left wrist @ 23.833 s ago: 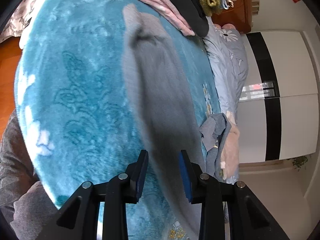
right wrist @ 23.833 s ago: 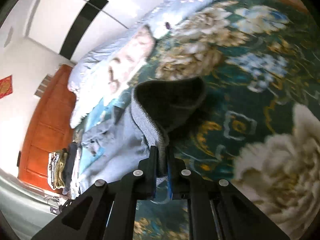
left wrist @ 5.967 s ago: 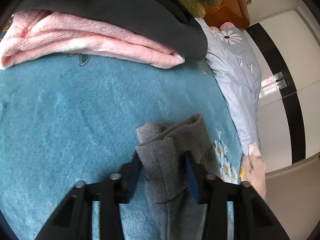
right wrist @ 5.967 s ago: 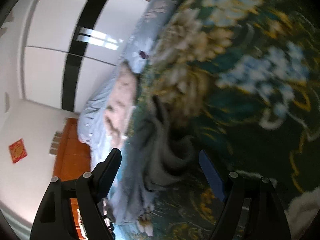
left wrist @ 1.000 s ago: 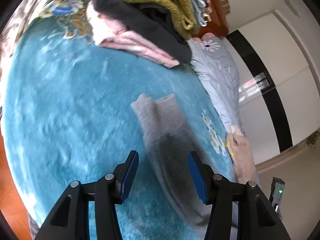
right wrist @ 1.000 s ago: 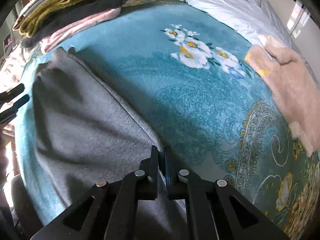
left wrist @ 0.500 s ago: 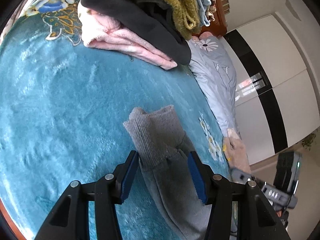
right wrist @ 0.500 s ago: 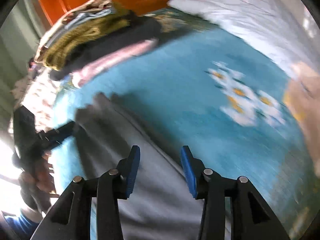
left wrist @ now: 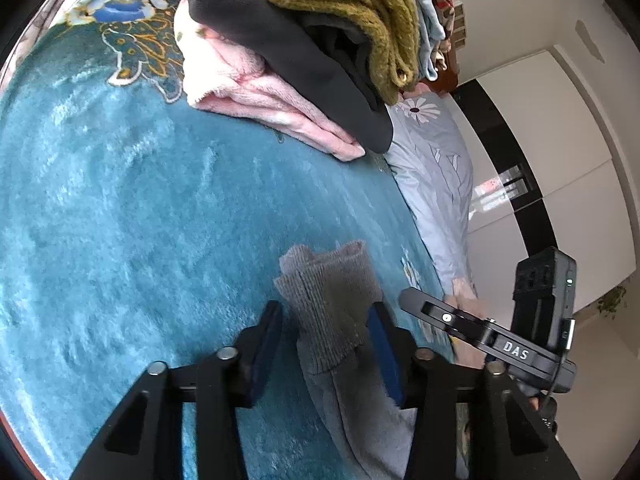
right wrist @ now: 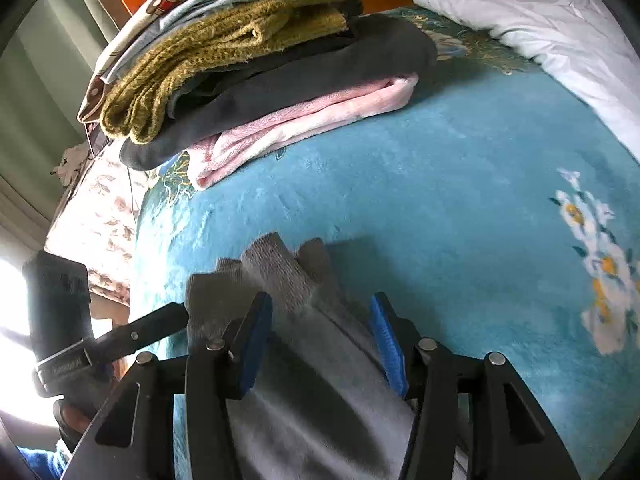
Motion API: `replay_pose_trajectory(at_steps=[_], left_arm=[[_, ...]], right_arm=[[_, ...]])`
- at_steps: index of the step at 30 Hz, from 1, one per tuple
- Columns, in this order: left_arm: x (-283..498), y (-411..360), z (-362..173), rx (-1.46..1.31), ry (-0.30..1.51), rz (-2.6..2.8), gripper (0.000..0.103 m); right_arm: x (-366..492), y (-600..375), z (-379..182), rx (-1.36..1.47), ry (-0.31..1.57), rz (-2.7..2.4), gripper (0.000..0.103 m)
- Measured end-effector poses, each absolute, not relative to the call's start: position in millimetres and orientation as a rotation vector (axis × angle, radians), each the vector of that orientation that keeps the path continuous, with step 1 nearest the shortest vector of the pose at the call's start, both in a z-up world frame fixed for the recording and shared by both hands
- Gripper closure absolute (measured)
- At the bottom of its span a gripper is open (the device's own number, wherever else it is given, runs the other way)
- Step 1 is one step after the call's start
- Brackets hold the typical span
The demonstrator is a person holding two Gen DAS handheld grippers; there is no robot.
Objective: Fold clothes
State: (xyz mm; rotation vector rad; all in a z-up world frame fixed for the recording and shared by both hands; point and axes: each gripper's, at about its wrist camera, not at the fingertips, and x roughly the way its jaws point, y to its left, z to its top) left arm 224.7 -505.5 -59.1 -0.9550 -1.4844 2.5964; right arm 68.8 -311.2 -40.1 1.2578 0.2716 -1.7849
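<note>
A grey garment (left wrist: 332,312) with ribbed cuffs lies on the teal blanket (left wrist: 120,220). My left gripper (left wrist: 326,346) is open, its jaws on either side of the ribbed cuff end. My right gripper (right wrist: 320,340) is open over the same garment (right wrist: 296,344), its jaws on either side of the bunched cuffs. In the left wrist view the right gripper shows at the right (left wrist: 480,332). In the right wrist view the left gripper shows at the lower left (right wrist: 120,340).
A stack of folded clothes (right wrist: 248,52), pink, dark grey, olive and light blue, sits at the far end of the blanket (right wrist: 440,184). It also shows in the left wrist view (left wrist: 304,40). A pale blue quilt (right wrist: 540,28) lies along one side. A white wardrobe (left wrist: 560,140) stands beyond.
Both grippers have moved closer to the garment's cuff end. The right gripper, shut on the garment a second ago, has opened. The left gripper stays open.
</note>
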Motion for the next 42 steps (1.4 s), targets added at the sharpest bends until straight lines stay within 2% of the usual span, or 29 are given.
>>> replay_pose_trajectory(at_steps=[9, 11, 13, 14, 15, 19, 23, 28, 34, 36, 39, 41, 42], left_arm=[[221.0, -498.1, -57.5, -0.945, -1.431, 2.588, 0.065], [221.3, -497.0, -57.0, -0.954, -1.420, 2.603, 0.080], [222.4, -495.3, -55.6, -0.954, -1.396, 2.626, 0.082], [222.4, -494.1, -55.0, -0.957, -1.385, 2.633, 0.082], [222.3, -493.2, -54.8, -0.958, -1.380, 2.632, 0.083], [221.1, -489.6, -51.0, -0.954, -1.344, 2.644, 0.089], [217.3, -488.8, -42.7, -0.920, -1.304, 2.654, 0.091], [203.6, -493.8, -33.6, -0.889, -1.278, 2.663, 0.091], [200.2, -491.2, -49.5, -1.019, -1.213, 2.733, 0.090], [203.0, -492.3, -50.5, -1.015, -1.219, 2.735, 0.088], [204.1, -492.5, -50.3, -1.033, -1.213, 2.754, 0.084], [205.2, -490.5, -49.2, -1.064, -1.178, 2.802, 0.069], [205.6, -489.9, -49.2, -1.077, -1.165, 2.820, 0.066]], right_arm=[[71.5, -327.6, -54.5, 1.252, 0.271, -1.713, 0.051], [74.6, -327.8, -55.4, 1.251, 0.270, -1.702, 0.052], [79.2, -327.8, -54.8, 1.243, 0.285, -1.690, 0.064], [82.6, -328.4, -54.6, 1.237, 0.325, -1.706, 0.075], [85.1, -328.1, -54.3, 1.232, 0.353, -1.715, 0.081], [92.3, -323.7, -51.3, 1.207, 0.355, -1.704, 0.087], [96.9, -318.3, -41.9, 1.175, 0.317, -1.713, 0.090], [86.9, -309.2, -24.0, 1.133, 0.239, -1.757, 0.090], [80.3, -320.7, -52.3, 1.226, 0.251, -1.733, 0.090], [78.7, -321.1, -53.9, 1.228, 0.240, -1.733, 0.087], [74.3, -322.4, -53.4, 1.233, 0.254, -1.740, 0.080], [70.3, -324.2, -52.8, 1.232, 0.256, -1.736, 0.075], [68.3, -325.1, -52.6, 1.231, 0.257, -1.734, 0.071]])
